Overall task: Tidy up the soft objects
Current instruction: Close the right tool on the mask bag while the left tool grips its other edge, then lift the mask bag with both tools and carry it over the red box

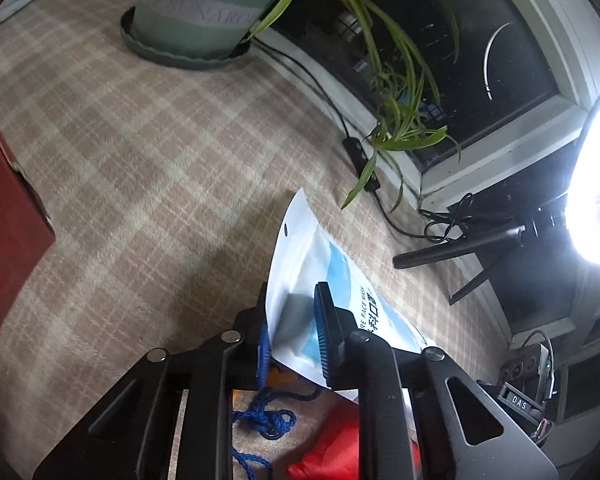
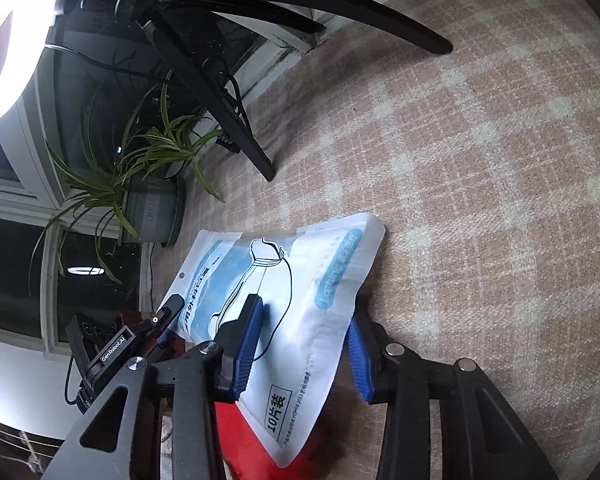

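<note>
A: Desk point(image 1: 140, 160), checked cloth: bears face-mask pouch point(image 2: 284, 304), raised off it between both claws, presumably for moving.

B: Left claw point(image 1: 292, 336): nearly shut, pinching pouch edge. Right claw point(image 2: 304, 344): partly spread, pouch between pads; far-side contact unclear.

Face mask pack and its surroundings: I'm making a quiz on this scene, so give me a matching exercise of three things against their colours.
Things:
1. face mask pack
2. plant pot
3. knotted cord

Colours:
A. pale green
B. dark blue
C. white with light blue

Pairs: 1-C, 2-A, 3-B
</note>
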### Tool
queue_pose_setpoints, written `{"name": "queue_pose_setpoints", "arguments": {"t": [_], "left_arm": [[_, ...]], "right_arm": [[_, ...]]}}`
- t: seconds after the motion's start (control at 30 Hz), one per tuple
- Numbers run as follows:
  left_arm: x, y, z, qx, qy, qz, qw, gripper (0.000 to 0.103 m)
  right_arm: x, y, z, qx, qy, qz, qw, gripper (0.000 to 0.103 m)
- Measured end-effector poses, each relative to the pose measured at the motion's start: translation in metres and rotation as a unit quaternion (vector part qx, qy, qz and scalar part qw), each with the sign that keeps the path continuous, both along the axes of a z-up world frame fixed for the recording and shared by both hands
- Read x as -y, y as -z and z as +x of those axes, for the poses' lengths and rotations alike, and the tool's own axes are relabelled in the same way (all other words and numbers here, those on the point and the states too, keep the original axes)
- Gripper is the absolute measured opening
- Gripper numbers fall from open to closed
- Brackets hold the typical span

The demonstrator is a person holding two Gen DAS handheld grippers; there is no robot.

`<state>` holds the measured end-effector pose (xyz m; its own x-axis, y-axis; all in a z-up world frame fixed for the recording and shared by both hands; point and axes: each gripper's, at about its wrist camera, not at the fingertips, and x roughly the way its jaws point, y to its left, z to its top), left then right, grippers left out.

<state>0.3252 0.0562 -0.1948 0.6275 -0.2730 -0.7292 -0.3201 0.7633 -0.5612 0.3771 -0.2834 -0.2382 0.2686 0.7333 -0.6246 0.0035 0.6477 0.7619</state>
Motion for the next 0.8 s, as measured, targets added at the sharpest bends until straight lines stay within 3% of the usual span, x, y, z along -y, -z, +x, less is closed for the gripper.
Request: {"name": "queue_pose_setpoints", "arguments": {"t": [0.27,0.57,0.8], "left_arm": [[0.003,-0.016,-0.008,0.032,0.007,0.034,0.9989,0.008],[0.000,-0.032,-0.031,0.057,0.008,0.030,0.9979,0.008],[-0.010,-0.062,-0.061,0.091,-0.005,0.027,0.9955,0.008]], "right_arm": [[-0.002,-0.016,-0.008,0.024,0.002,-0.004,1.000,0.035],[-0.003,-0.045,-0.028,0.061,-0.006,0.003,0.998,0.034],[-0.014,-0.083,-0.050,0.099,-0.021,0.011,0.995,0.033]]}}
